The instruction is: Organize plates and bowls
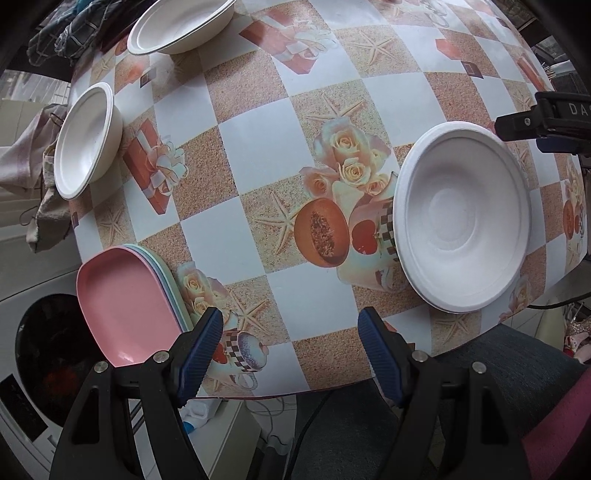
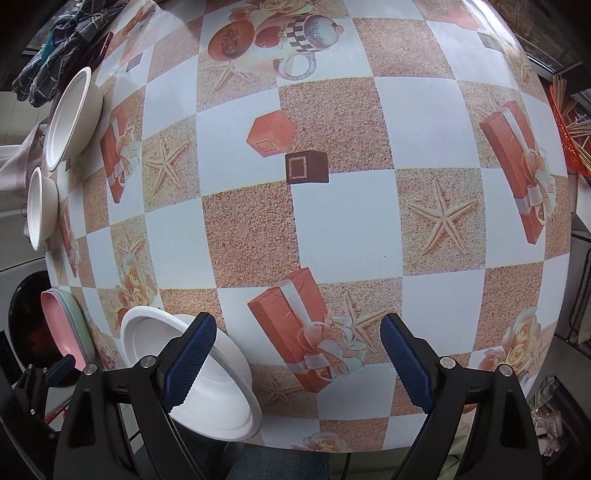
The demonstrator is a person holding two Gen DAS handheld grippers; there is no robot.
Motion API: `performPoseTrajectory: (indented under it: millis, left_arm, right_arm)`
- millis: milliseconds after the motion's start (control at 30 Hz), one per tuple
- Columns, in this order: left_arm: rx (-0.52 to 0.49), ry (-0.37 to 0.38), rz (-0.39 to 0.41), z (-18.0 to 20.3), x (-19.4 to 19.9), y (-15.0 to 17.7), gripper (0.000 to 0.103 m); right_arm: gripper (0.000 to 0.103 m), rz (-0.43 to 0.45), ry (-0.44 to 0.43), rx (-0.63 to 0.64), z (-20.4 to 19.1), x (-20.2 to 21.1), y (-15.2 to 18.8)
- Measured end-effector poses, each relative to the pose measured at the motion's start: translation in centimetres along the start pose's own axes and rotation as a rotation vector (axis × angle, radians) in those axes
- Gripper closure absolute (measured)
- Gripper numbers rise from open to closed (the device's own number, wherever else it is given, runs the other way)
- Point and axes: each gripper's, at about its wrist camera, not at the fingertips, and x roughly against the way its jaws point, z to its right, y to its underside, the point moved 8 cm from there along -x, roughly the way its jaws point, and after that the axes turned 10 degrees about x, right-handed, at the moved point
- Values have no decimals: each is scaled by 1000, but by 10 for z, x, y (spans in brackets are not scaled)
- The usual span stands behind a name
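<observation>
While both grippers, left (image 1: 290,345) and right (image 2: 298,360), hung with jaws apart and empty, we found the near bowl (image 1: 463,218) ahead-right of the left one, the plates (image 1: 127,302) beside its left finger; a careless reach, we judged, could push the overhanging plates off the table (image 1: 258,122).

Three white bowls: one near (image 1: 463,218), one at the left edge (image 1: 86,142), one at the far edge (image 1: 181,26). One stack of plates (image 1: 125,306), pink on top; its count cannot be told.
</observation>
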Motion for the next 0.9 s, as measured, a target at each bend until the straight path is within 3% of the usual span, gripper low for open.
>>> performPoseTrajectory:
  millis: [233,467,667,900]
  left_arm:
    - [28,12,-4,-9,-7,-25,24]
    - [72,14,104,-40,18,-99,24]
    - [154,16,205,-86,41,-177,24]
    - [226,-1,252,-132,35,-245,24]
  right_arm:
    - [12,-20,26,12,6,-2,-9]
    - [12,24,86,93,-1,20,-66]
    - [12,82,81,181,-40,39,-129]
    - [12,130,4,233,-107,41,-188]
